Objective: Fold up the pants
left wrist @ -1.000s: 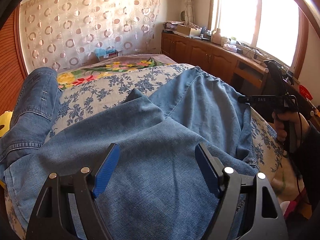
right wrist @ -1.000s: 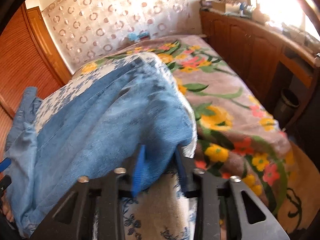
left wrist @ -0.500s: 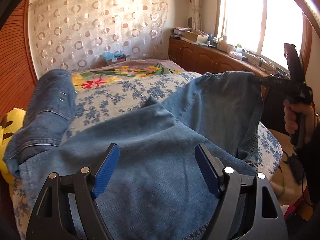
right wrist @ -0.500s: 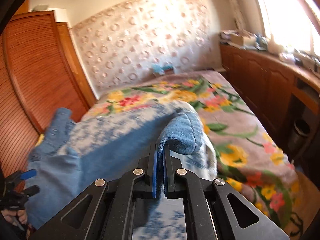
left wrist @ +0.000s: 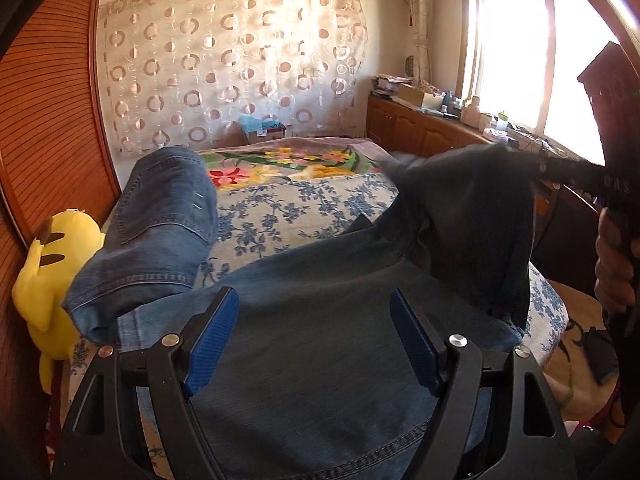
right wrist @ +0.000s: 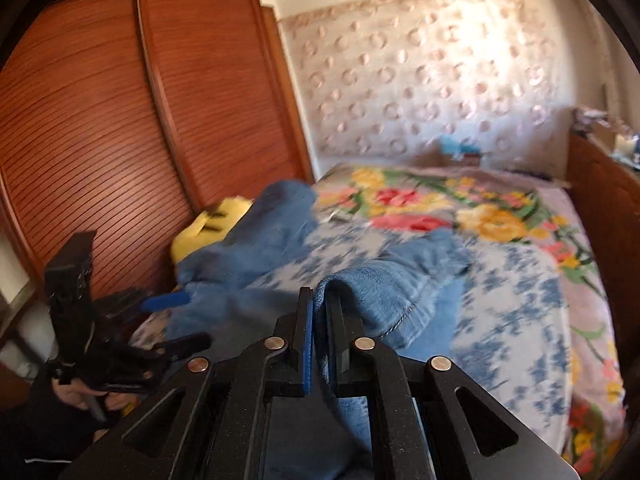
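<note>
right wrist: right gripper (right wrist: 318, 312) fingers clamp jeans (right wrist: 400, 280) hem; left gripper (left wrist: 314, 336) fingers apart.

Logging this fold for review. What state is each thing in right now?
jeans: spread on bed, one leg end lifted
right gripper: shut on jeans leg end
left gripper: open over jeans, holding nothing
yellow plush: wedged beside wardrobe

A yellow plush toy (left wrist: 52, 264) sits at the frame's left edge beside the wooden wardrobe (right wrist: 120, 120); a circle-patterned curtain (left wrist: 232, 64) hangs above the bed (left wrist: 296, 212).
</note>
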{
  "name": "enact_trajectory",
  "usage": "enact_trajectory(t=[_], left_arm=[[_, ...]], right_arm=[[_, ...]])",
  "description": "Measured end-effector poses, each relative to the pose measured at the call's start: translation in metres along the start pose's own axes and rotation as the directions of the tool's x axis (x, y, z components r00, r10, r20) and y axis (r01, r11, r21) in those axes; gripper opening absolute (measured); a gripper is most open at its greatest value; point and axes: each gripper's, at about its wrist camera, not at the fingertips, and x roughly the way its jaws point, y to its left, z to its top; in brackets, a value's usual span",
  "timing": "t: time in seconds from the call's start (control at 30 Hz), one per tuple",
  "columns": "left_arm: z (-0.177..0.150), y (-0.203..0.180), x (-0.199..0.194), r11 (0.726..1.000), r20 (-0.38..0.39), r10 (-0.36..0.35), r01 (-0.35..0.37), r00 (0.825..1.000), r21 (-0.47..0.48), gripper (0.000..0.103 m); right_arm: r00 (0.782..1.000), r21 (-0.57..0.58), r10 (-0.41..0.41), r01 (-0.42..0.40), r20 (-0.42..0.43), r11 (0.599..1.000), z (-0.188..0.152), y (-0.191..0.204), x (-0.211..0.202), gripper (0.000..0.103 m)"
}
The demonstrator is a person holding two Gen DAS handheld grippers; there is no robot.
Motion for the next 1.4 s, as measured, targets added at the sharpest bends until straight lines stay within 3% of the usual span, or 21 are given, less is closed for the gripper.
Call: enact_trajectory(t=[0.1, 0.3, 0.63, 0.8, 1.0, 1.1, 1.17, 1.23, 1.4], left_arm=[[0.0, 0.002, 0.001, 1.0, 0.0, -0.001, 0.001, 1.0, -0.007, 0.079], [-0.003, 0.0, 0.013, 1.0, -0.018, -0.015, 0.015, 1.0, -0.008, 0.079], [0.004, -0.032, 0.037, 0.996, -0.046, -0.068, 0.07, 0.997, 0.047, 0.079], [0.004, -0.063, 0.055, 0.985, -0.093, -0.123, 0.133, 0.988, 0.107, 0.067], [-0.003, -0.087, 0.083, 0.976, -0.185, -0.111, 0.142, 0.976, 0.165, 0.063], [-0.006, -0.087, 0.091, 0.978, -0.21, -0.077, 0.114, 0.975, 0.173, 0.047], [-0.007, -0.087, 0.089, 0.977, -0.204, -0.082, 0.119, 0.976, 0.175, 0.023], [-0.006, -0.085, 0.082, 0.98, -0.172, -0.08, 0.109, 0.982, 0.165, 0.013], [0.009, -0.066, 0.025, 0.988, -0.041, -0.121, 0.124, 0.992, 0.093, 0.011]], right_arm=[[0.999, -0.026, -0.007, 0.006, -0.033, 1.0, -0.002, 0.002, 0.007, 0.022], [0.997, -0.022, -0.058, 0.057, -0.054, 0.998, -0.002, -0.004, 0.017, 0.031], [0.979, 0.014, -0.157, 0.16, -0.128, 0.987, -0.025, -0.022, 0.018, 0.033], [0.968, 0.032, -0.202, 0.209, -0.149, 0.977, -0.035, -0.033, 0.017, 0.033], [0.961, 0.043, -0.222, 0.232, -0.167, 0.972, -0.042, -0.037, 0.025, 0.046], [0.955, 0.034, -0.241, 0.25, -0.174, 0.968, -0.043, -0.038, 0.033, 0.047], [0.95, 0.034, -0.255, 0.265, -0.179, 0.964, -0.043, -0.039, 0.038, 0.047], [0.949, 0.047, -0.26, 0.272, -0.179, 0.961, -0.043, -0.041, 0.039, 0.047], [0.945, 0.071, -0.278, 0.293, -0.171, 0.953, -0.045, -0.049, 0.035, 0.047]])
